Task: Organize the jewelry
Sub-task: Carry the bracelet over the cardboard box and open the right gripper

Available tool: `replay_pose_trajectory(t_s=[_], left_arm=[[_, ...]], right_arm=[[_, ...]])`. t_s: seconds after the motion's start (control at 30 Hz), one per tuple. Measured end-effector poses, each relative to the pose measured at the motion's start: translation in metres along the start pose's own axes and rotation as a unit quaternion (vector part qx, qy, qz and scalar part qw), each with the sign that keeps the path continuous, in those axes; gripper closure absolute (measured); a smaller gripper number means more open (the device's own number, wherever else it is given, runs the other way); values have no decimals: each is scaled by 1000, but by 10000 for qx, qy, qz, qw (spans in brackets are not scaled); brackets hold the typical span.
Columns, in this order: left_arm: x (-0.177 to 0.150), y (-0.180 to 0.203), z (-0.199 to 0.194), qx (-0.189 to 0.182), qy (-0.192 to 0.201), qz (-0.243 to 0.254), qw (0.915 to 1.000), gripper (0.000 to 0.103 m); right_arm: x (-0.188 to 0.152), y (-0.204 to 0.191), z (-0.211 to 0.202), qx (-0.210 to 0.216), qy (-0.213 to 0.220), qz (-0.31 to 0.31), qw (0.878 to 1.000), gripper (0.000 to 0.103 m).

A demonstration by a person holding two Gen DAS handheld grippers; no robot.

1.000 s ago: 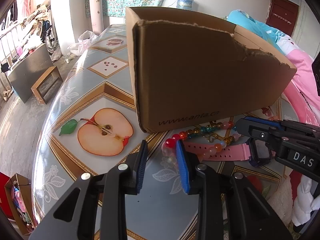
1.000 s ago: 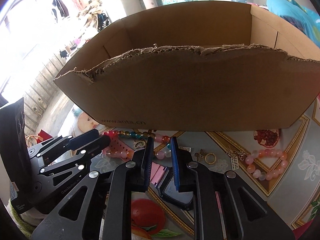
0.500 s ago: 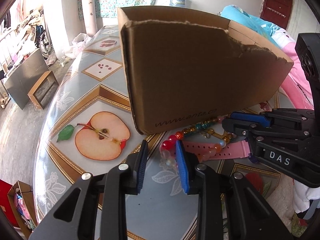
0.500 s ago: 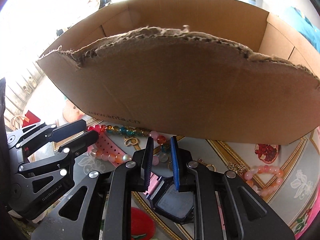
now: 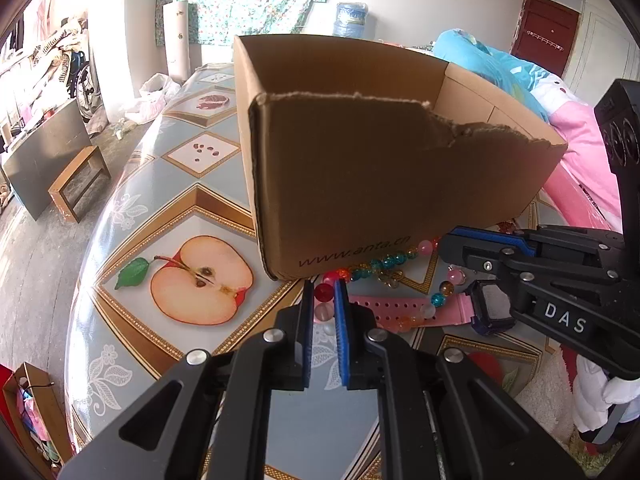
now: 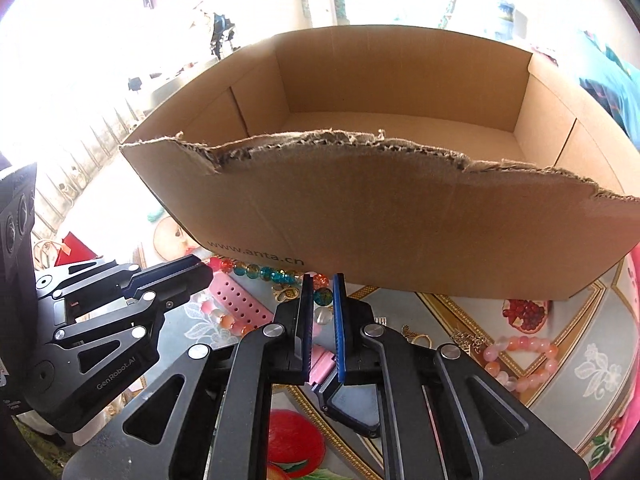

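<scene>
You are working just in front of the cardboard box [image 5: 384,184], whose torn front edge is running ragged along its open top. Your left gripper [image 5: 324,292] is clenching on a red bead of the multicoloured bead strand [image 5: 380,264], which is lying along the box's front base. Your right gripper [image 6: 322,292] is closing narrowly around that strand's beads near the pink watch [image 5: 404,308]; whether it is gripping, you cannot tell. A pink bracelet [image 6: 520,360] is lying right of the box front, with bare tablecloth [image 5: 168,184] left of the box.
</scene>
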State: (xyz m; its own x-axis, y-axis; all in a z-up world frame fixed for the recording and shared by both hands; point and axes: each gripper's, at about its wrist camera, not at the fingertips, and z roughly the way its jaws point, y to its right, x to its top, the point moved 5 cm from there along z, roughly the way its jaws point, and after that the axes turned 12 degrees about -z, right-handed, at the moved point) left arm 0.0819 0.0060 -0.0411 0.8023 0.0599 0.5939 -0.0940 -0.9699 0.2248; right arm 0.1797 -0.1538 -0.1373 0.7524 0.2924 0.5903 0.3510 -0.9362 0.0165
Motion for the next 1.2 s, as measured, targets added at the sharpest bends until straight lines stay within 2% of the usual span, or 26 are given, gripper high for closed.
replay_pose_trajectory(t_s=[0.2,0.47,0.6,0.7,0.77,0.87,0.93,1.0,1.13,1.2], left_arm=[[7,11,-33,-199,322,63,9993,94],[38,35,-95,-777,917,243,9925,94],[69,53,-120,-1009,1288,539,9850,94],[98,60,-123,-976,1413,743,9823,94],[120,63,-117,-958,1379,776,9827,94],[150,63,-88,-732,1148,853,9870,94],[166,58,-58,-638,795,798,9916,94],[178,53,-26,-362,456,812,9950,94],[193,40,33,18,-191,845,9962,94],[196,31,54,247,-448,836,9952,94]], right_arm=[[-7,1,-30,100,364,35,9993,96],[-12,2,-94,126,1121,-21,9936,96],[9,10,-123,128,1643,-223,9861,96],[34,22,-129,125,1828,-443,9821,96],[59,31,-112,268,1674,-462,9844,96],[89,46,-85,479,1247,-446,9900,96],[102,56,-56,650,843,-362,9937,96],[113,60,-35,845,358,-246,9955,96],[131,70,17,1147,-503,49,9921,96],[140,73,30,1266,-832,188,9883,96]])
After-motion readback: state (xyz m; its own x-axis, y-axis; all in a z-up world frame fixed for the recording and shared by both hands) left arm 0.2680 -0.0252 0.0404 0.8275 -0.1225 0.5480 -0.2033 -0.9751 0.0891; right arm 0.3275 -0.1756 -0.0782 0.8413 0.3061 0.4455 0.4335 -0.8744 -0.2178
